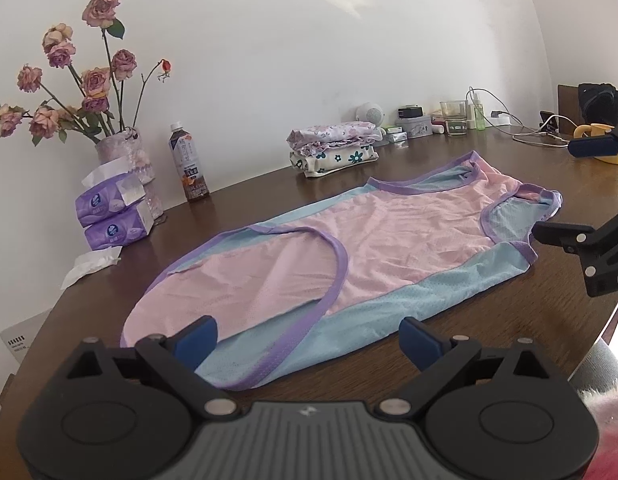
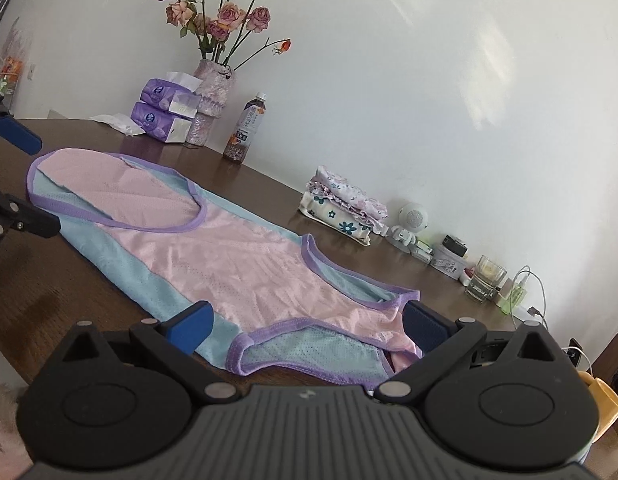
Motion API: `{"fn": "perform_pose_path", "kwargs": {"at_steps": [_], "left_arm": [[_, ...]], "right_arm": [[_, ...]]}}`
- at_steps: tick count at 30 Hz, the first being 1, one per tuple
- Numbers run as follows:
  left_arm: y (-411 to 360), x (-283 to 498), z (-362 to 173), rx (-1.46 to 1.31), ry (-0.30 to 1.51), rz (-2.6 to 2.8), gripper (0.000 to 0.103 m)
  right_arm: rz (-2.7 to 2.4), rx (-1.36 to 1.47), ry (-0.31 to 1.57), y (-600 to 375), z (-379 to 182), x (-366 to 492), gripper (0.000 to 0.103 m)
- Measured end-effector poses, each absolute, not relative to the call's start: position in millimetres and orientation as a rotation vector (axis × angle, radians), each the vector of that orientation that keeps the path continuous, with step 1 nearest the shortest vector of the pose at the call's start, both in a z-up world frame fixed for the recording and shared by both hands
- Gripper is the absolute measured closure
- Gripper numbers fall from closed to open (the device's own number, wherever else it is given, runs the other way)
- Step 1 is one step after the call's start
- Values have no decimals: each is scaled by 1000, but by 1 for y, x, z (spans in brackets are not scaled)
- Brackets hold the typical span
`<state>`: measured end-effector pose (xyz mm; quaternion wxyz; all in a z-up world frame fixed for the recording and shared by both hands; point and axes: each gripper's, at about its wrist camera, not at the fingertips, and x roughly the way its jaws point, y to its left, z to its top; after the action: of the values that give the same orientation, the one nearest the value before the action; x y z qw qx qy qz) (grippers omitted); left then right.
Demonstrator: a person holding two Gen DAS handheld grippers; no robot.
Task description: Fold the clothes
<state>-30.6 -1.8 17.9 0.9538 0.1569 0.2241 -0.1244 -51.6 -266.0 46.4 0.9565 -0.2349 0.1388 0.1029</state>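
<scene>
A pink and light-blue sleeveless top (image 1: 389,232) with purple trim lies spread flat across the dark wooden table (image 1: 509,320). My left gripper (image 1: 309,338) is open just above the top's rounded hem end, its blue pads (image 1: 197,336) on either side of the cloth edge. My right gripper (image 2: 309,328) is open at the other end of the top (image 2: 237,256), over the armhole and shoulder straps. Each gripper also shows in the other's view: the right gripper (image 1: 577,192) at the right edge, the left gripper (image 2: 23,178) at the left edge. Neither holds cloth.
Along the wall stand a vase of dried roses (image 1: 125,152), two purple tissue packs (image 1: 113,216), a drink bottle (image 1: 188,164), a stack of folded floral clothes (image 1: 333,152), a glass (image 1: 453,118), small items and cables. A yellow mug (image 1: 597,136) sits far right.
</scene>
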Motion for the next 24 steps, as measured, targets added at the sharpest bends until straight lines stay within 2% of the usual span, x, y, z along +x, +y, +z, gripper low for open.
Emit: {"fn": "perform_pose_path", "kwargs": {"at_steps": [6, 11, 14, 17, 19, 20, 21, 22, 24], "left_arm": [[11, -32, 19, 328, 456, -269, 7], [14, -33, 20, 362, 450, -308, 14], [13, -32, 20, 422, 444, -325, 23], [13, -28, 21, 495, 453, -340, 36], [13, -25, 21, 551, 465, -351, 55], [13, -24, 21, 580, 471, -357, 60], [12, -24, 21, 608, 475, -365, 70], [12, -24, 20, 636, 479, -373, 76], [11, -24, 19, 692, 487, -390, 76]], "right_arm": [[229, -506, 297, -266, 51, -47, 1], [243, -522, 290, -261, 52, -45, 1], [287, -590, 295, -258, 50, -45, 2], [365, -698, 307, -259, 46, -47, 16], [416, -795, 325, -259, 41, -48, 34], [444, -846, 336, -259, 38, -49, 39], [472, -893, 346, -258, 36, -49, 51], [508, -930, 354, -256, 34, -49, 55], [586, -997, 370, -253, 32, -48, 60]]}}
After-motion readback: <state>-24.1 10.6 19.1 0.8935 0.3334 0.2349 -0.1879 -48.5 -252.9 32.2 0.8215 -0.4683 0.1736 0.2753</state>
